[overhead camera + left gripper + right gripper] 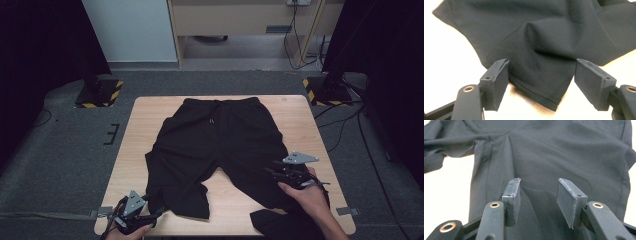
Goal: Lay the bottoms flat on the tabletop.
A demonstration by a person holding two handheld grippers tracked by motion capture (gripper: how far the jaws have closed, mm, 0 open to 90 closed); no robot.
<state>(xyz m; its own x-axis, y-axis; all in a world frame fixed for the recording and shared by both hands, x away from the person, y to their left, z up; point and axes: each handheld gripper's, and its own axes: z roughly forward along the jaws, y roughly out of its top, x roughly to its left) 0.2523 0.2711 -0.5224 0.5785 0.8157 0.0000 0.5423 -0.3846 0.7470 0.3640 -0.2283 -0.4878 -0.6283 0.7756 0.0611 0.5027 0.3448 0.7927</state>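
Now the black shorts (220,145) lie spread on the table (295,107), waistband at the far side, both legs toward me. The left leg's hem corner (550,101) lies bunched between the pads of my left gripper (157,214), which stands open with nothing pinched. My right gripper (270,170) hovers over the right leg (554,167), jaws parted and gripping nothing.

To do this step well, I'd judge each gripper should bite right at a hem, taking both cloth layers, not the loose fold above it. The left hem corner lies ready between the pads; the right gripper sits on mid-leg cloth and looks to need to come back toward the hem first.

The right leg's end hangs off the near table edge by my right hand (310,197), so pulling nearer risks dragging it down. Bare table shows between the legs and along both sides; the far side offers room.
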